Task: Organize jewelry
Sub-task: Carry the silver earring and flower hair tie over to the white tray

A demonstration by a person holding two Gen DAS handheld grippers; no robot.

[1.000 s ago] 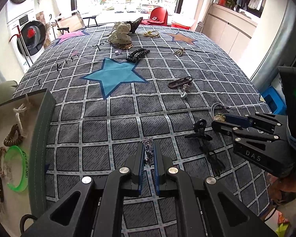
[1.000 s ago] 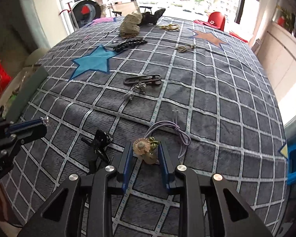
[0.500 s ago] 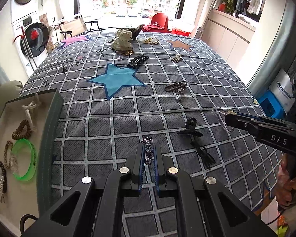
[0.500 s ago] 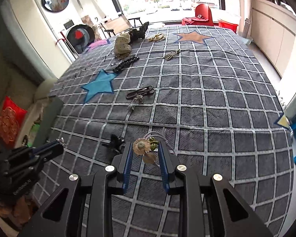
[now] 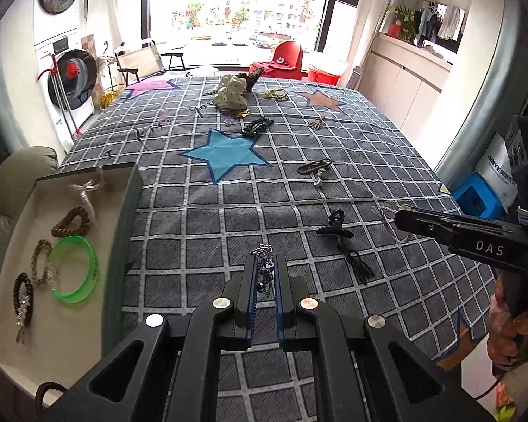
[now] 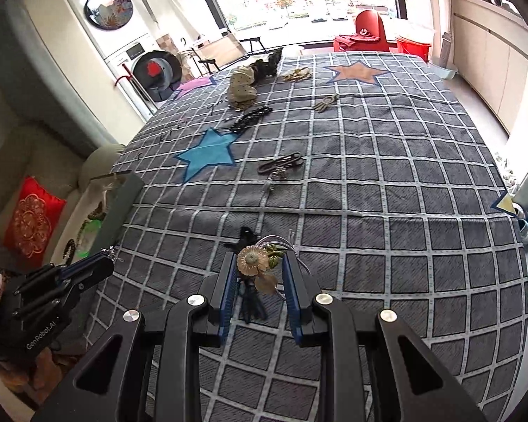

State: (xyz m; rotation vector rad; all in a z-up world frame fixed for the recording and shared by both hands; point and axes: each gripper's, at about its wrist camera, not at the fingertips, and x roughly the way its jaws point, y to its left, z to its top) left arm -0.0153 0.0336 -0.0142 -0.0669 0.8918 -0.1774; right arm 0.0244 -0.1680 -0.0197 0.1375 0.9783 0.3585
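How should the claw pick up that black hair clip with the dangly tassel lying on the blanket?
Probably grip the black hair clip across its chunky clip body, coming straight down from above. It lies flat on the checked blanket, so there is nothing to slide under, and the body is the raised, firm part. The tassel trailing toward the camera is thin and floppy, so pinching there would likely let the clip swing.

Grey bedspread with pale grid lines; blue star near centre, orange star at 1 o'clock. Neon-green bangle at 9 o'clock in a white-lined tray. Black tongs with blue pads. Amber flower brooch, green leaves.
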